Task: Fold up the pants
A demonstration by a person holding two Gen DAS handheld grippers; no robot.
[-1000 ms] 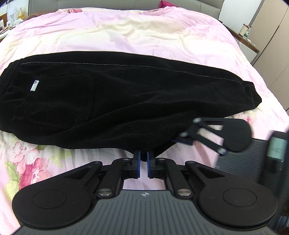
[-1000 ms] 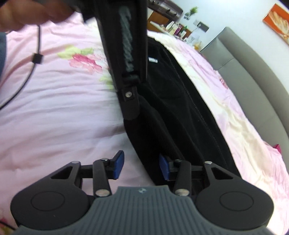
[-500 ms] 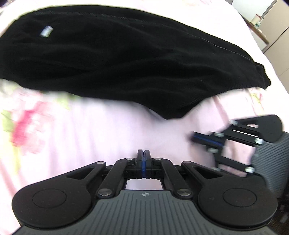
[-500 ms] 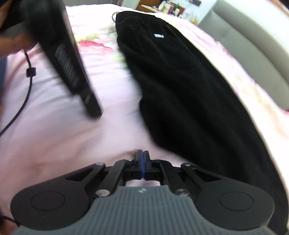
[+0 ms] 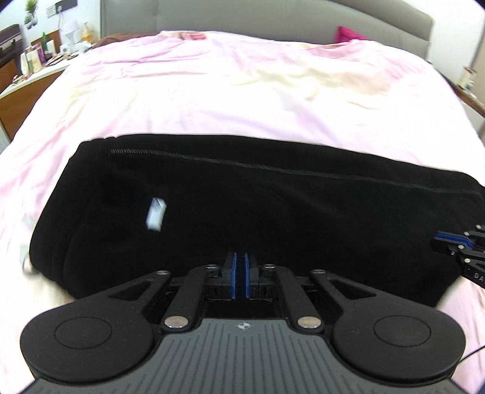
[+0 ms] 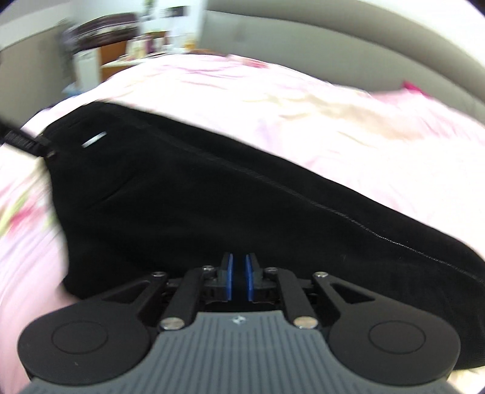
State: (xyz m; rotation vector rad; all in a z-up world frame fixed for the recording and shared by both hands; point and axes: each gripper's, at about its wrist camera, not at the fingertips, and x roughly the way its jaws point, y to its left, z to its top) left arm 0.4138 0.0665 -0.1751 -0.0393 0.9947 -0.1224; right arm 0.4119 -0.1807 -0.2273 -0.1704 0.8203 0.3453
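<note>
Well short of the headboard point(image 5: 242, 18): the black pants point(image 5: 272, 212) lie crosswise on the pink bed cover point(image 5: 242, 91), already doubled leg over leg into one long band.
Pants, ends: the waist end, marked by a small white tag point(image 5: 156, 213), lies to the left in the left wrist view. The cuff end point(image 5: 473, 188) tapers off to the right.
Pants, edges: a stitched seam point(image 5: 272, 166) runs along the edge nearer the headboard. The edge farther from the headboard is soft and rounded.
Left gripper point(image 5: 239, 269): it sits over the pants' edge farthest from the headboard, toward the waist end. Its jaws have just parted by a crack and stand all but clenched. Only dark cloth shows behind the slit, and no fold looks pinched.
Right gripper point(image 6: 238, 277): it is at the same far-from-headboard edge, toward the cuff end. Its jaws are likewise nearly closed, just cracked apart, and appear to hold nothing.
Step in hand: judging by the blur and the empty tongs, both hands are getting into place for the crosswise fold.
Next move calls for: wider jaws first, then a bite through both layers at one end, likely the cuffs. After that, the cloth needs a lift and carry toward the waist, with the seam edge kept parallel to the headboard.
</note>
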